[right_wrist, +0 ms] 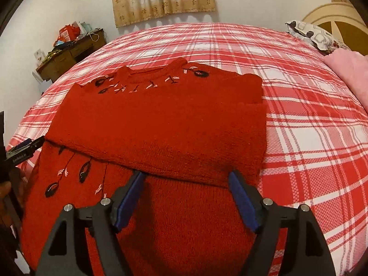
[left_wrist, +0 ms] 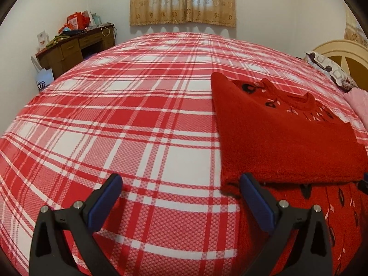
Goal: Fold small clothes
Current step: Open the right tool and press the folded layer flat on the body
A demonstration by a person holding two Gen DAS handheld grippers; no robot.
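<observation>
One red sweater (right_wrist: 161, 124) folded on plaid bed (left_wrist: 115, 115), two grippers (left_wrist: 181, 184) (right_wrist: 186, 179), jaws released.

The red sweater (left_wrist: 283, 135) runs off the left wrist view's right and bottom edges. Beside the sweater in the right wrist view, the left tool (right_wrist: 23, 151) is cut by the frame edge, its print too small to read.
</observation>
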